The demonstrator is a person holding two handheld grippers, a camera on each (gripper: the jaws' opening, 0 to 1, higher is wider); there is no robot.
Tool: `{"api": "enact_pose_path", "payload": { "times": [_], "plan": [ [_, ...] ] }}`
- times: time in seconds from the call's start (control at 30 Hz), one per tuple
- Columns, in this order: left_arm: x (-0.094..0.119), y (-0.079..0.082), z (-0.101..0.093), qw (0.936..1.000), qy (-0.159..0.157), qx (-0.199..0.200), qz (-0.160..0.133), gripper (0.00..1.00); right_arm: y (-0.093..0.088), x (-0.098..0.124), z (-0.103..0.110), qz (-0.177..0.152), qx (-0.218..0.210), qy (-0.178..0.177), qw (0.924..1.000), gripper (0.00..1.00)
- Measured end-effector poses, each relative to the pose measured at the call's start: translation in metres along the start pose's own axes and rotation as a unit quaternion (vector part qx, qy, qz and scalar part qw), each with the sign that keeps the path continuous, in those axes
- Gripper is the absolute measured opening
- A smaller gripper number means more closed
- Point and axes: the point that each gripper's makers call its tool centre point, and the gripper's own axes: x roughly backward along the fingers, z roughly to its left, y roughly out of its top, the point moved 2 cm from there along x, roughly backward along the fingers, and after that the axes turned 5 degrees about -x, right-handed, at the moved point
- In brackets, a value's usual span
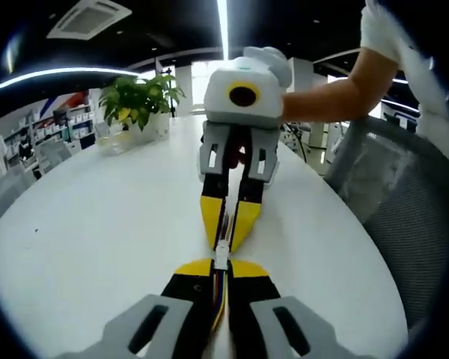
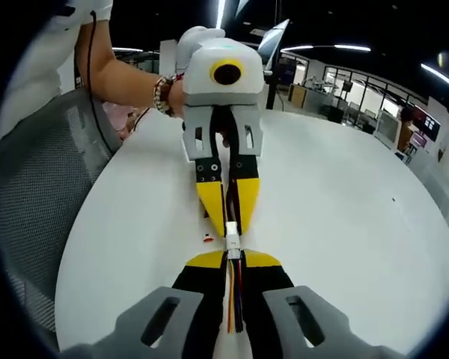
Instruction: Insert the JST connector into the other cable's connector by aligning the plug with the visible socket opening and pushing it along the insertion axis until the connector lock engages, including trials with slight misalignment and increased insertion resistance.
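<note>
Above a white table (image 1: 97, 224) the two grippers face each other tip to tip. In the left gripper view my left gripper (image 1: 221, 267) is shut on a cable of coloured wires (image 1: 220, 299), whose white JST connector (image 1: 221, 253) sticks out past the yellow tips. The right gripper (image 1: 230, 224) comes in from above, shut on its own cable, and its tips reach that connector. In the right gripper view my right gripper (image 2: 233, 259) is shut on red and yellow wires (image 2: 234, 295). The white connectors (image 2: 232, 238) meet between it and the left gripper (image 2: 229, 213). Whether they are locked together I cannot tell.
A small red and white piece (image 2: 208, 238) lies on the table (image 2: 337, 224) beside the tips. A potted plant (image 1: 138, 101) stands at the table's far end. Grey mesh chairs (image 1: 404, 217) (image 2: 37, 194) border the table edge. A person's forearms (image 1: 337, 93) (image 2: 120, 75) hold the grippers.
</note>
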Motion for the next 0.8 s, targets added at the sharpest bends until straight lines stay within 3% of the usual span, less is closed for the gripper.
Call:
{"api": "enact_pose_path", "payload": {
  "times": [0.13, 0.3, 0.47, 0.8],
  "plan": [
    [0.001, 0.002, 0.0, 0.9999, -0.001, 0.005, -0.01, 0.0, 0.0, 0.003, -0.001, -0.011, -0.055, 0.0, 0.9984, 0.05],
    [0.003, -0.001, 0.001, 0.9999, 0.001, 0.011, -0.009, 0.0, -0.007, 0.006, 0.0, 0.004, -0.063, 0.0, 0.998, 0.18],
    [0.005, 0.0, 0.0, 0.9998, -0.002, 0.014, -0.012, 0.0, -0.006, 0.006, -0.002, -0.005, -0.041, -0.011, 0.9991, 0.03],
    [0.004, 0.001, -0.003, 0.9999, -0.001, 0.012, -0.008, 0.0, 0.002, 0.008, 0.001, -0.002, 0.0, -0.007, 1.0, 0.01]
  ]
}}
